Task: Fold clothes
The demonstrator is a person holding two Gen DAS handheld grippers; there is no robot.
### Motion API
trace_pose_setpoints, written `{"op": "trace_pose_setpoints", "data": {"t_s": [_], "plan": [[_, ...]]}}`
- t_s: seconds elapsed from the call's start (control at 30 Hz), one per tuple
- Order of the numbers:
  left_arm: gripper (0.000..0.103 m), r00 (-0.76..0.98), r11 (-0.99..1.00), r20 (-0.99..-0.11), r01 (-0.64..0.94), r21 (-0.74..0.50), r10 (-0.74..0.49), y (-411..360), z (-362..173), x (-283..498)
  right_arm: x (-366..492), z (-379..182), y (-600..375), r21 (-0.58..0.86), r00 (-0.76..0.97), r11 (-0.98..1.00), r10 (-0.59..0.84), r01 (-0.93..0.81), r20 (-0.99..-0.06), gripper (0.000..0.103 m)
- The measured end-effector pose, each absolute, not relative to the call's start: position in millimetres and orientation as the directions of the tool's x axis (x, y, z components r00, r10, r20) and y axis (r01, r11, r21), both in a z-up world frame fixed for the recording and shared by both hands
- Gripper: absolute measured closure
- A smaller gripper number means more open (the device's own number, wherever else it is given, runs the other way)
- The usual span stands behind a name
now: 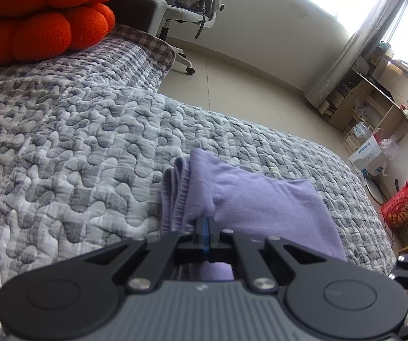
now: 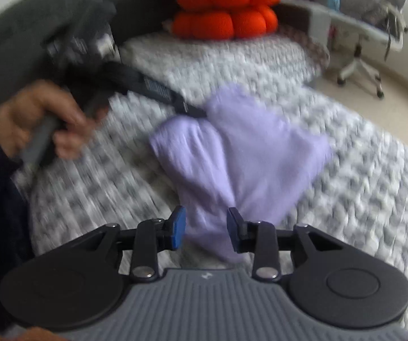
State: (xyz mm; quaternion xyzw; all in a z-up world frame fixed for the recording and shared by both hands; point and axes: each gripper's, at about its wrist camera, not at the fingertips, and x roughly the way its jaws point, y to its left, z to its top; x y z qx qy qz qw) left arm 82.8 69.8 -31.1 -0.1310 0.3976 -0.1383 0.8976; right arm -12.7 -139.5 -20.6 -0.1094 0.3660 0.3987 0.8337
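Observation:
A lilac garment [image 1: 249,199] lies folded in layers on the grey quilted bed [image 1: 62,142]. My left gripper [image 1: 206,223] is shut on the garment's near edge, bunching the cloth up at the fingertips. In the blurred right wrist view the same lilac garment [image 2: 249,147] is a rumpled heap. A hand [image 2: 39,119] holds the left gripper [image 2: 195,111], which pinches the garment's far left edge. My right gripper [image 2: 206,231] stands open, and its blue pads [image 2: 179,228] straddle the near end of the cloth with gaps on both sides.
Orange knotted cushions [image 1: 45,14] sit at the head of the bed, against a dark grey backrest [image 2: 33,28]. Beyond the bed's edge are bare floor [image 1: 246,79], an office chair [image 1: 192,2], wooden shelves [image 1: 374,99] and a red bag [image 1: 402,207].

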Motion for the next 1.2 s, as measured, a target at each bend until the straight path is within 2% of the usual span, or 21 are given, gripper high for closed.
{"op": "trace_pose_setpoints", "data": {"t_s": [0.07, 0.2, 0.33, 0.43, 0.53, 0.63, 0.9, 0.93, 1.0, 1.07, 1.13, 1.2], "plan": [[0.100, 0.642, 0.922, -0.677, 0.136, -0.361, -0.360, 72.4, -31.9, 83.7, -6.4, -17.5, -142.1, 0.128, 0.458, 0.701, 0.582, -0.702, -0.672, 0.061], [0.100, 0.638, 0.915, -0.674, 0.130, -0.382, -0.372, 75.3, -33.4, 83.7, 15.2, -29.6, -145.2, 0.072, 0.565, 0.819, 0.454, -0.570, -0.689, 0.060], [0.100, 0.641, 0.919, -0.675, 0.129, -0.373, -0.364, 73.7, -32.9, 82.8, 34.6, -42.6, -142.3, 0.012, 0.591, 0.838, 0.395, -0.546, -0.704, 0.060], [0.100, 0.642, 0.919, -0.675, 0.132, -0.370, -0.364, 72.9, -32.4, 82.1, 49.8, -49.4, -142.1, 0.005, 0.605, 0.851, 0.377, -0.525, -0.701, 0.060], [0.100, 0.640, 0.916, -0.673, 0.130, -0.381, -0.371, 74.6, -32.6, 82.9, 62.2, -52.5, -147.5, 0.024, 0.618, 0.870, 0.369, -0.492, -0.694, 0.046], [0.100, 0.640, 0.914, -0.673, 0.129, -0.384, -0.372, 74.7, -32.4, 82.3, 67.4, -49.2, -159.1, 0.059, 0.632, 0.891, 0.364, -0.449, -0.684, 0.042], [0.100, 0.639, 0.912, -0.673, 0.121, -0.391, -0.373, 77.3, -31.7, 82.2, 66.1, -38.9, -163.5, 0.057, 0.705, 0.921, 0.335, -0.386, -0.626, 0.042], [0.100, 0.638, 0.911, -0.673, 0.120, -0.394, -0.375, 77.8, -32.0, 82.5, 65.5, -37.6, -163.5, 0.059, 0.711, 0.921, 0.336, -0.384, -0.618, 0.043], [0.100, 0.637, 0.910, -0.673, 0.118, -0.397, -0.376, 77.9, -32.3, 83.0, 64.4, -35.0, -163.5, 0.062, 0.723, 0.923, 0.338, -0.380, -0.602, 0.060], [0.100, 0.637, 0.910, -0.673, 0.118, -0.397, -0.376, 77.8, -32.4, 83.6, 63.5, -33.7, -162.7, 0.064, 0.730, 0.923, 0.341, -0.380, -0.592, 0.085], [0.100, 0.637, 0.910, -0.673, 0.118, -0.397, -0.376, 77.2, -32.1, 83.3, 67.1, -42.9, -156.0, 0.042, 0.698, 0.916, 0.334, -0.400, -0.633, 0.091], [0.100, 0.637, 0.910, -0.673, 0.119, -0.396, -0.376, 76.9, -32.0, 83.3, 70.3, -49.0, -152.5, 0.026, 0.691, 0.914, 0.325, -0.405, -0.645, 0.091]]}}
